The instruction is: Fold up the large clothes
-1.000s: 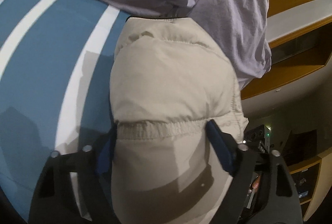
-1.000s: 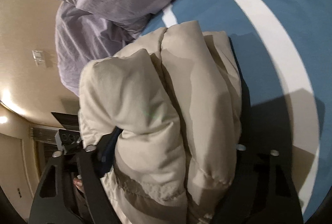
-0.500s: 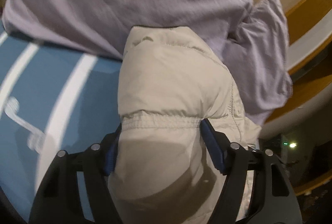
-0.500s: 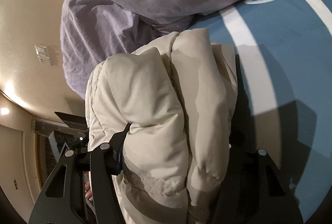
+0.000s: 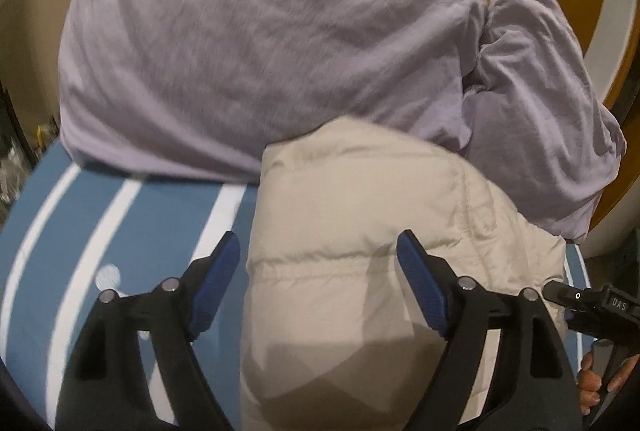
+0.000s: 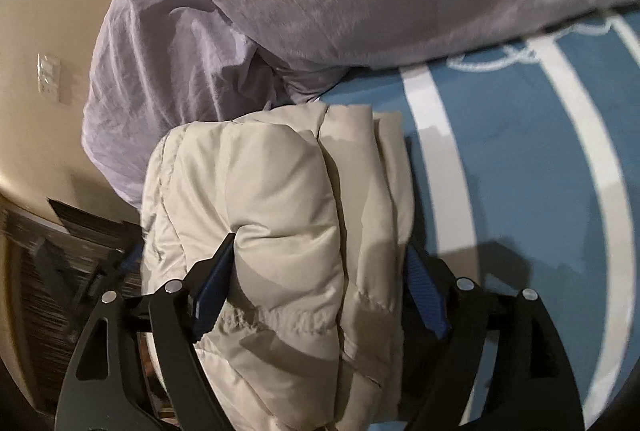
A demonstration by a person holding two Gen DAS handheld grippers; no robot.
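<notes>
Left gripper: jaws spread, blue pads clear of cloth on left side, beige puffer jacket between them. Right gripper: jaws wide but pressing into folded jacket bundle, left pad denting it. Jacket lies on blue white-striped bedsheet, far edge against lilac pillows. No containers visible.

A home bedroom: lilac pillows piled at the head of a bed with a blue, white-striped sheet (wall switch plate beside the pillows).
</notes>
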